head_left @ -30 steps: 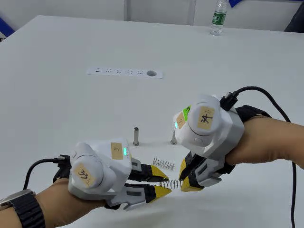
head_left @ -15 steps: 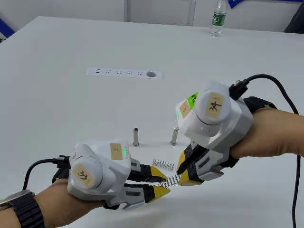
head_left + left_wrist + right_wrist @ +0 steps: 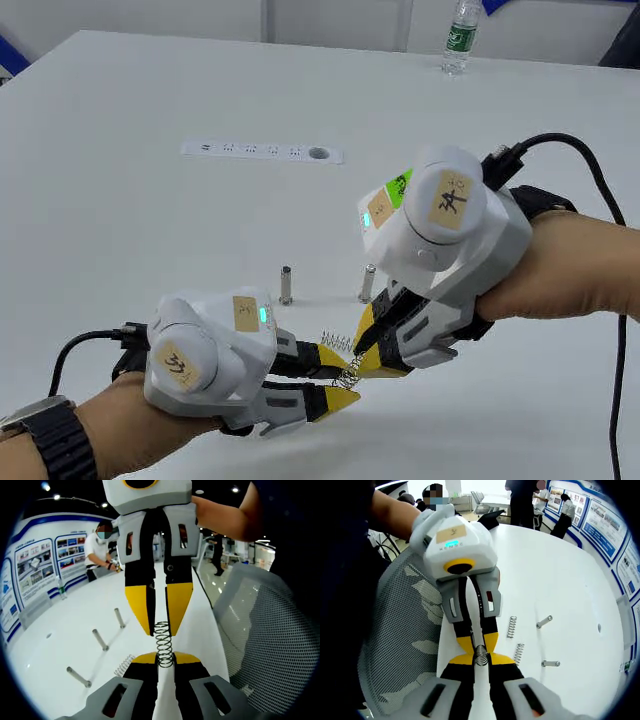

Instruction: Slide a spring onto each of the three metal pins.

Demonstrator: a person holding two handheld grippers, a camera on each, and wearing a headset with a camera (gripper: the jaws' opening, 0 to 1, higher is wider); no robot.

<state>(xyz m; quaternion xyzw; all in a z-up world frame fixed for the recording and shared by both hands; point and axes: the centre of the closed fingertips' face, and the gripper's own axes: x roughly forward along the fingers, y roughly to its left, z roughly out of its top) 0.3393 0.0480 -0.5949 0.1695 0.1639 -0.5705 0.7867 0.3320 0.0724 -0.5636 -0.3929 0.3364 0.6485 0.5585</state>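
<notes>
Spring (image 3: pixel 163 642) hangs just in front of the pins (image 3: pixel 286 286), with the left gripper (image 3: pixel 340 380) and right gripper (image 3: pixel 360 358) each pinched shut on one end. We should free one end only, holding it straight.

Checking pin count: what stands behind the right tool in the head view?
One bare metal pin shows at the right tool's edge, a second pin to its left. The tool's body hides the table beyond; the left gripper view shows a third pin.
</notes>
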